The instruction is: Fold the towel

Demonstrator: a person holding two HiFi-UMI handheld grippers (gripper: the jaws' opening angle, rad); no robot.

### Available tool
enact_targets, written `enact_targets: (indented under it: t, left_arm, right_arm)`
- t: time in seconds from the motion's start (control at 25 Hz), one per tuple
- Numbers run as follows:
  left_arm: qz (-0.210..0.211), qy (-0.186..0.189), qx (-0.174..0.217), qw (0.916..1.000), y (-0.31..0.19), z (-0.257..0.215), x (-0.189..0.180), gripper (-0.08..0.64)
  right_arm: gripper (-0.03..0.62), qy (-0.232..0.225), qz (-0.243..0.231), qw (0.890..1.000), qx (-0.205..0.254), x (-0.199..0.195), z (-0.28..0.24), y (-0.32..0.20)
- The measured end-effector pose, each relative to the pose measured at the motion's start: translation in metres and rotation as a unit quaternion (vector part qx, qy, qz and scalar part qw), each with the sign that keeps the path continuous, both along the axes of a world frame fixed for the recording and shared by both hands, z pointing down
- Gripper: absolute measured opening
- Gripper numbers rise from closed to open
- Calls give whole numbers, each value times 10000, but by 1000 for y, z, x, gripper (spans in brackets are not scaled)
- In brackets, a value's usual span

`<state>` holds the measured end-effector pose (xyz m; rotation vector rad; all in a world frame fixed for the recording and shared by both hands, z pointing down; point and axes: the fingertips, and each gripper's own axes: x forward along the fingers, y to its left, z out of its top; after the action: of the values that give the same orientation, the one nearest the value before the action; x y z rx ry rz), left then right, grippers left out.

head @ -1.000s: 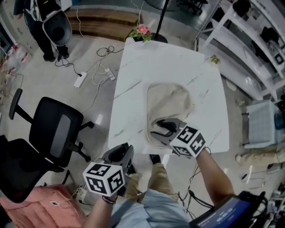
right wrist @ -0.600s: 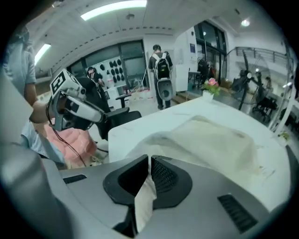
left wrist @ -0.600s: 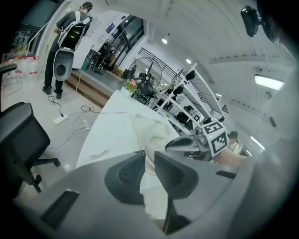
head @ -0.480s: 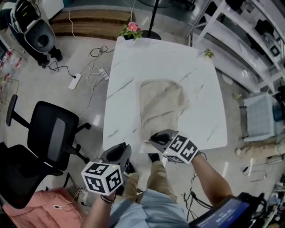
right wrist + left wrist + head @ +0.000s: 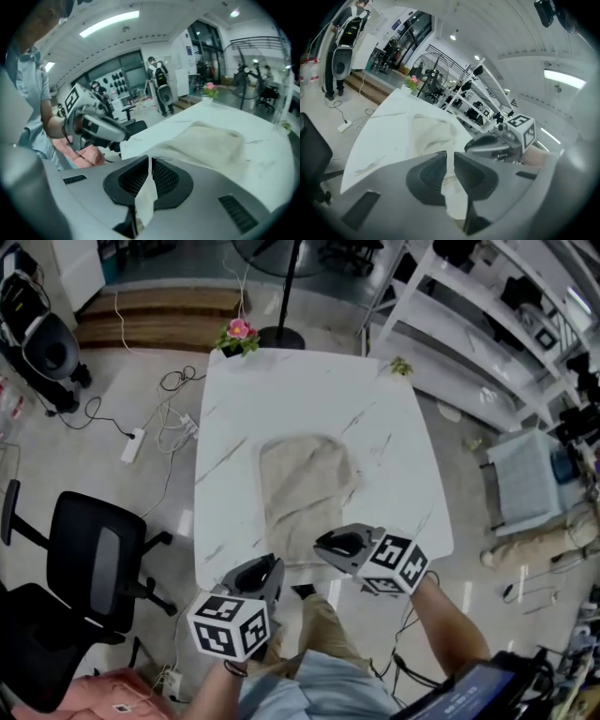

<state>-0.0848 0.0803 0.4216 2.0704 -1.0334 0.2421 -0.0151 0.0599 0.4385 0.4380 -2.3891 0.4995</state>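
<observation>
A beige towel lies flat in the middle of the white marble table. My right gripper is at the towel's near edge and is shut on it. In the right gripper view a strip of the towel is pinched between the dark pads of the right gripper. My left gripper is at the towel's near left corner, by the table's front edge. In the left gripper view the jaws of the left gripper have just been closing. A slim gap remains, with pale cloth of the towel showing in it.
A black office chair stands left of the table, and cables with a power strip lie on the floor. A flower pot sits at the far table corner. White shelving runs along the right. A person's legs are below the near edge.
The right gripper, open over the towel's near part a second ago, has drawn back to the near edge and shut on it. The left gripper has come up to the table's front edge.
</observation>
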Motion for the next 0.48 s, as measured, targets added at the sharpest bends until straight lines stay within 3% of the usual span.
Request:
enact_targets:
  t: [0.12, 0.24, 0.48]
  left_arm:
    - [259, -199, 48, 9995, -9, 7, 29, 52]
    - [473, -460, -123, 9977, -16, 32, 53, 52]
    - [526, -862, -625, 9929, -14, 77, 73, 52]
  right_arm:
    - [63, -84, 1246, 9922, 2, 75, -9, -59]
    - [118, -428, 2118, 9752, -478, 123, 1, -94]
    - [293, -975, 2523, 9554, -1186, 119, 40, -121]
